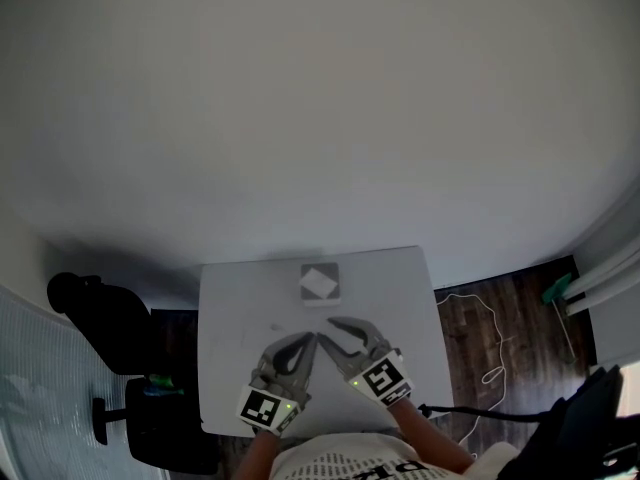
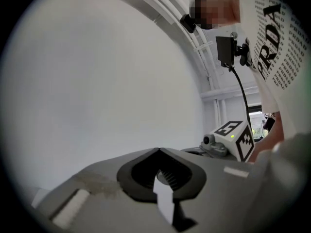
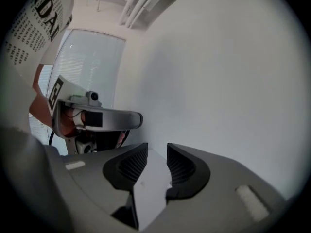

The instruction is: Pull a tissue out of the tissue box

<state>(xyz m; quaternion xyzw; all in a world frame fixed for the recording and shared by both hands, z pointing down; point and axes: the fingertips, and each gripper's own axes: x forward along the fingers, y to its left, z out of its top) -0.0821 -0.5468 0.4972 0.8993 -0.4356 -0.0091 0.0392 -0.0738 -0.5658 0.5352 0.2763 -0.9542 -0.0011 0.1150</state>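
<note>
In the head view the tissue box is a small pale box with a white tissue on top, standing at the far middle of the white table. Both grippers hover over the near half of the table, short of the box and apart from it. My left gripper is shut, its tips meeting with nothing between them. Just to its right, my right gripper stands open with an empty gap between its ribbed pads. Neither gripper view shows the box.
A black office chair stands left of the table. A white cable lies on the dark wooden floor to the right, near a green-ended tool. A plain white wall lies beyond the table; a window with blinds is off to the left.
</note>
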